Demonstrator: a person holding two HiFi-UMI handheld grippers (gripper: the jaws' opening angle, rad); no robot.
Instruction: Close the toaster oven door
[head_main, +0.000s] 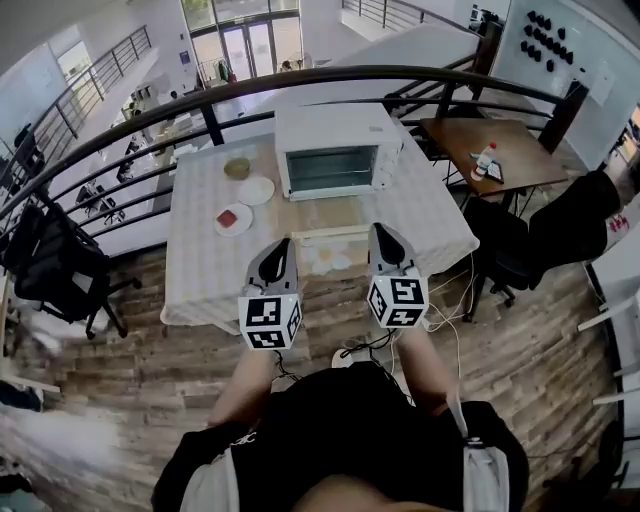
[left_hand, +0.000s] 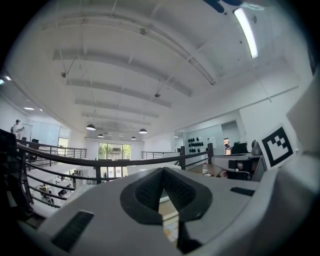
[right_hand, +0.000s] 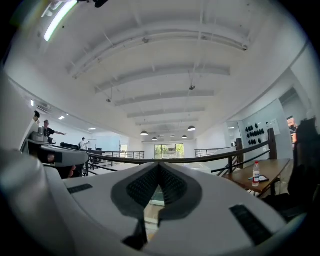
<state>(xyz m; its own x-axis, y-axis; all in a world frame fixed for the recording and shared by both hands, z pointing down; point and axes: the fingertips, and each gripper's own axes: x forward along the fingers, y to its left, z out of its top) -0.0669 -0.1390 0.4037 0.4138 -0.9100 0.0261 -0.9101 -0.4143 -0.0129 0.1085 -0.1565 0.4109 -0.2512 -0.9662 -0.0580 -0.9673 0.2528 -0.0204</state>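
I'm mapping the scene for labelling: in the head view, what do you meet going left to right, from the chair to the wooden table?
Black chair → red-topped plate → toaster oven → bottle. The bowl and white plate overlap the red-topped plate sideways, so they are left out.

In both gripper views the jaws hide most of the toaster oven (head_main: 338, 150). The red item (head_main: 227, 217) on the plate (head_main: 244, 222), ahead-left of the jaws, is too small to identify.

Plates (head_main: 256, 190) left of toaster oven (head_main: 338, 150)
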